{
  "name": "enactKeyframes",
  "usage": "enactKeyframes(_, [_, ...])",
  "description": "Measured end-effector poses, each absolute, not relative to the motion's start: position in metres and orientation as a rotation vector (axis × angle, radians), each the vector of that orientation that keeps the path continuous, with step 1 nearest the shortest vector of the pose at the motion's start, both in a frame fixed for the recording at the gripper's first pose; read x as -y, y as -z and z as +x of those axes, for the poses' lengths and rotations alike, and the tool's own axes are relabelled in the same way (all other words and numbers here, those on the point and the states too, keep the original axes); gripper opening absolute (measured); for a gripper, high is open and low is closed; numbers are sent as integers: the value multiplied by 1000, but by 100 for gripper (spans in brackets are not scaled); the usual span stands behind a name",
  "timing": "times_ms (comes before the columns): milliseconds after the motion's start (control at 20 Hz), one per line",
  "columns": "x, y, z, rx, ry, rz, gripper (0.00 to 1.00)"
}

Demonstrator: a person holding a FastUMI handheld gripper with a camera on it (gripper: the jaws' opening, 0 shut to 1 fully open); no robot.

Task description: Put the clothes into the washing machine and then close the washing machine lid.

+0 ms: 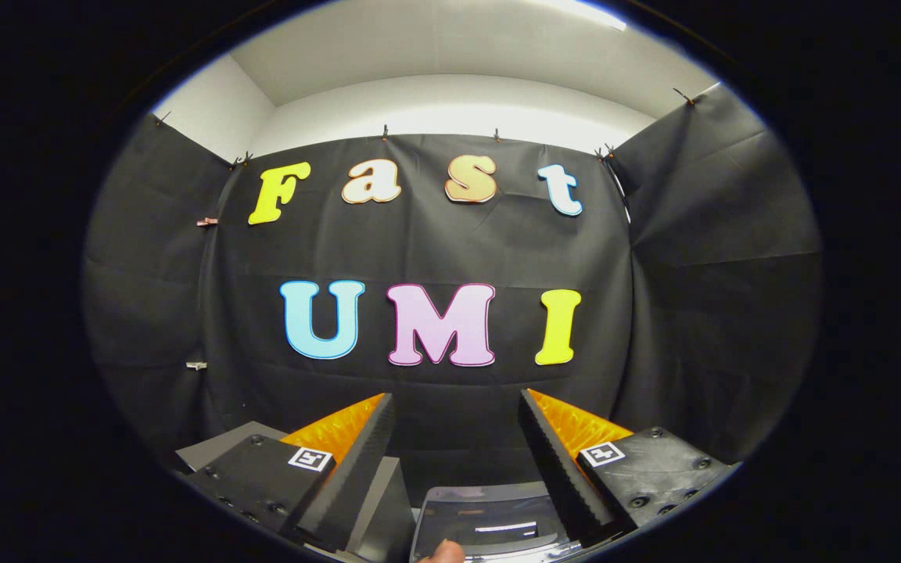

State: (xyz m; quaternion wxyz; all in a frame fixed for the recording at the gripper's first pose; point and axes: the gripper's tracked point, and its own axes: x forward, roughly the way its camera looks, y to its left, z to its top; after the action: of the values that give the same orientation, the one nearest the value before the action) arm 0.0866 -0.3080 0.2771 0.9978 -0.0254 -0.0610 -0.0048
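My gripper (457, 407) is open, held up and facing the black cloth wall, with nothing between its fingers. Below and between the fingers lies a shiny translucent panel (489, 520), apparently the washing machine lid, seen from above. A grey boxy surface (220, 444), likely part of the machine's body, shows to the left behind the left finger (357, 469). At the bottom, a person's fingertip (443, 552) touches the near edge of the panel.
Black cloth walls (450, 250) close the booth ahead and on both sides, with a white wall and ceiling above them. Small clips hold the cloth on the left side.
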Motion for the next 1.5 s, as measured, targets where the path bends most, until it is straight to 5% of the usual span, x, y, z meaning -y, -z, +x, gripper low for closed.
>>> enactKeyframes(1500, [309,-267,95,114,-2,-55,99])
